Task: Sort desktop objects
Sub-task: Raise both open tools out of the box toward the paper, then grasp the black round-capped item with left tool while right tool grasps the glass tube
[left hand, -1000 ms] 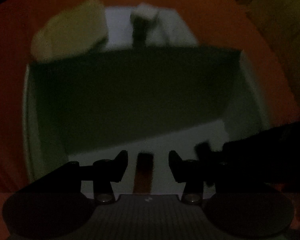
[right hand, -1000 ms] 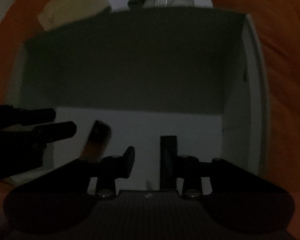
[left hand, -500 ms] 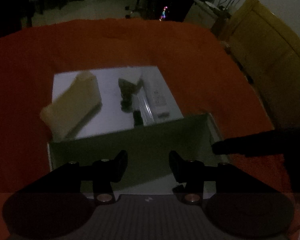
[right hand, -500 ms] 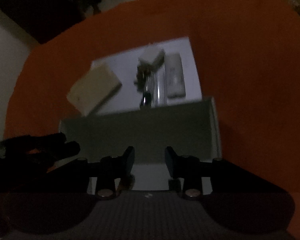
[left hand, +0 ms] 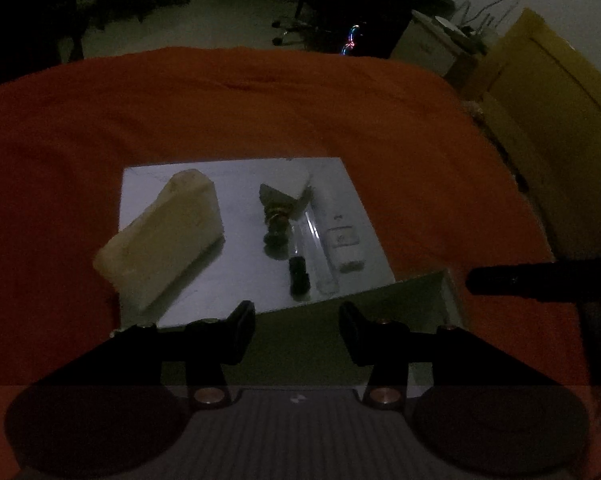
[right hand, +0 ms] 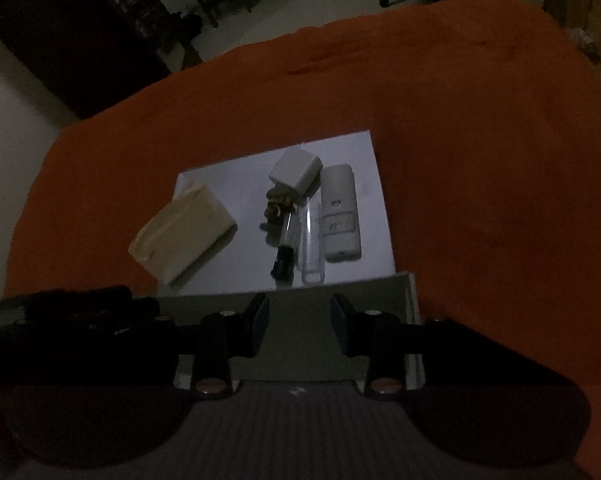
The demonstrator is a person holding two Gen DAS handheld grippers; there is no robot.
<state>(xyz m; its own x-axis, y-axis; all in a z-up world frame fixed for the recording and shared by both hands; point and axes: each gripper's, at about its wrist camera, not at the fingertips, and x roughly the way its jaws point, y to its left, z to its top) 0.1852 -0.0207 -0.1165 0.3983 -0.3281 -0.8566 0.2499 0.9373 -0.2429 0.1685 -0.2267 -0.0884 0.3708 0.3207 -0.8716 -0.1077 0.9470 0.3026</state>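
Your 2 hand-held grippers — left [left hand: 296, 330], right [right hand: 298, 322] — hang parted and empty above the box [right hand: 380, 296], items [right hand: 338, 216] beyond awaiting sorting.

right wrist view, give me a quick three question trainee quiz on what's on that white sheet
1. True or false: the right gripper is shut on the white rectangular remote.
2. Multiple choice: what lies at the left end of the white sheet in the right wrist view? A) the beige rectangular block B) the white square charger block C) the clear plastic tube
3. Fill in: the sheet lies on an ______ cloth.

Key
1. False: both it and the left gripper are open and hold nothing.
2. A
3. orange
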